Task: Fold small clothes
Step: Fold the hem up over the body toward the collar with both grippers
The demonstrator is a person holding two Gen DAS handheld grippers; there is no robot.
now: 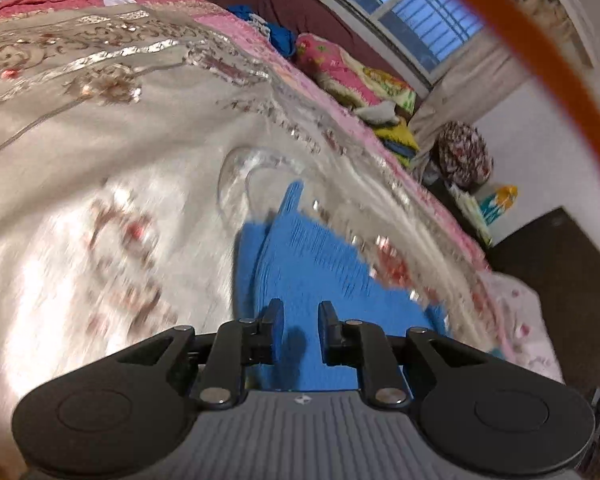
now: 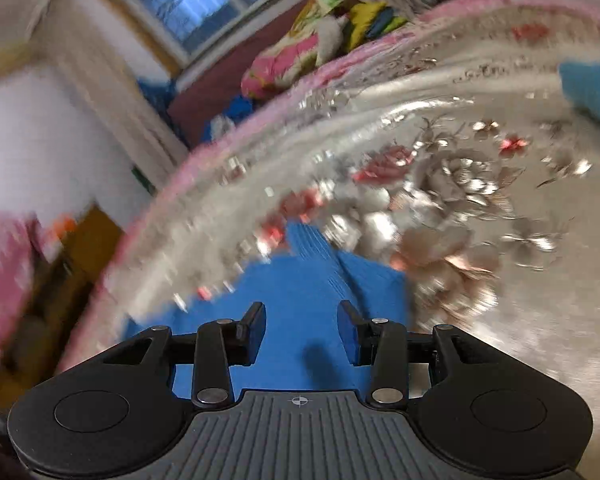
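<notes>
the left gripper (image 1: pixel 300 332) has its 2 fingers a little apart with nothing between them, poised just over the blue knitted garment (image 1: pixel 320 264). the right gripper (image 2: pixel 302 332) is spread wider, also empty, over the same blue knit (image 2: pixel 300 300). whether either set of pads touches the cloth cannot be told through the motion blur.

the garment lies on the bed, on a silvery floral bedspread (image 1: pixel 100 160), at the near edge in both views. a raised ribbed fold (image 2: pixel 320 256) runs away from the right gripper down the middle of the cloth, and a narrow tip (image 1: pixel 294 196) points far in the left view.

it looks light, soft and limp, with a ribbed knit that should grip well under the pads but will sag and stretch if lifted by 1 point. my judgement is that corners or the hem edge, 1 per gripper, are the best holds so the fabric stays taut for the fold. the glossy bedspread may let the piece slide.

another blue piece (image 2: pixel 592 88) lies far right on the bedspread, well apart. a pink quilt edge (image 1: pixel 300 80) borders the spread, folded bright blankets (image 1: pixel 360 80) sit beyond under a window (image 1: pixel 420 20). an orange strap (image 1: pixel 540 60) crosses the left view's upper right. nothing blocks the garment.
</notes>
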